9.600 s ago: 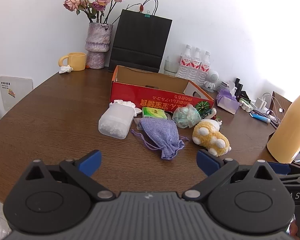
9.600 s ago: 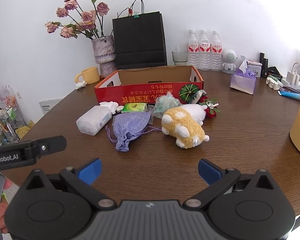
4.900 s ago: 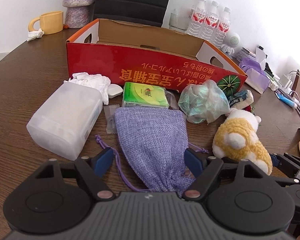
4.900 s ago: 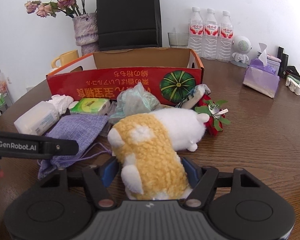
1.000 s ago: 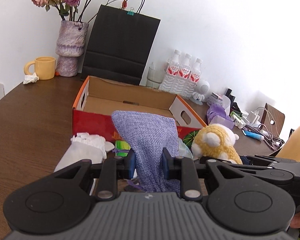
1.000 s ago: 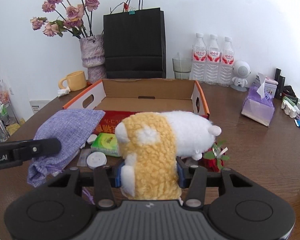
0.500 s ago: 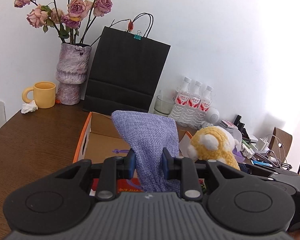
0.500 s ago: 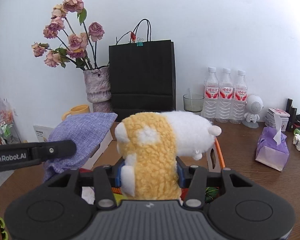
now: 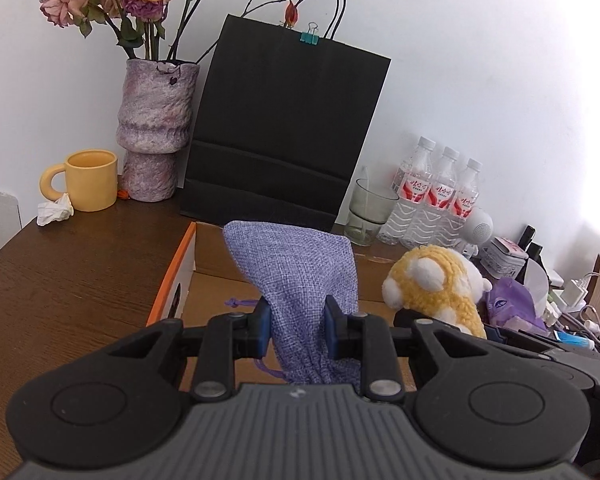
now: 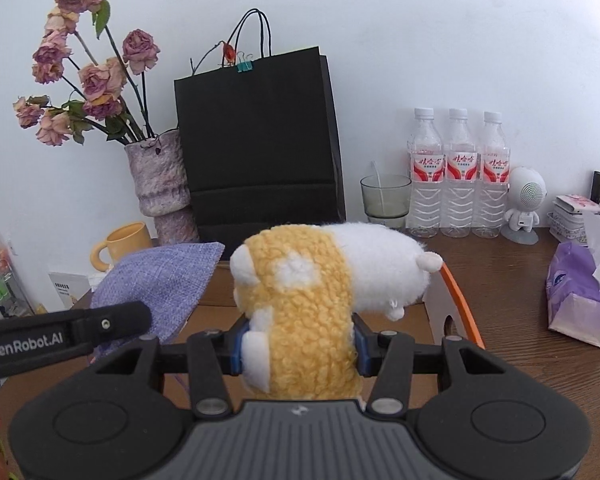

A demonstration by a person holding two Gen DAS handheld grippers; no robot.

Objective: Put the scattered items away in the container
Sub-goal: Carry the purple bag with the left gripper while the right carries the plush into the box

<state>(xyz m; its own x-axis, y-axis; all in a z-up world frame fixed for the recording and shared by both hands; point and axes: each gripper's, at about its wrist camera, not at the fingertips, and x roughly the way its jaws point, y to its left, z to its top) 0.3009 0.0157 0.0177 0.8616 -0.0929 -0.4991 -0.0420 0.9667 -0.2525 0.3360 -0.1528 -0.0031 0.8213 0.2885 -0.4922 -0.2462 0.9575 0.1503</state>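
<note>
- The left gripper (image 9: 296,322), at the lower centre of the left wrist view, is clenched on a lilac woven drawstring pouch (image 9: 300,276); its blue pads pinch the cloth at the narrow part, and the wide end stands up above them.
- The right gripper (image 10: 298,346), at the lower centre of the right wrist view, is grasping a fluffy yellow and white plush toy (image 10: 320,292); the pads press on both sides of its yellow body, and the white head sticks out to the right.
- Both things are in the air, not resting on anything I can see.
- Just behind and below them is the open cardboard box with an orange rim (image 9: 176,272), its brown inside showing in the middle of the frame; this is the container.
- Further out, in the upper half of the frame, a black paper bag (image 9: 284,128), a rough purple vase with dried roses (image 9: 152,132) and three water bottles (image 10: 458,172) stand against the white wall.
- I judge that the step in hand is carrying the two items over the box.
- The next move calls for bringing each gripper fully above the box floor, lowering a little, then opening the jaws so that the soft things drop inside and not on the rim.
</note>
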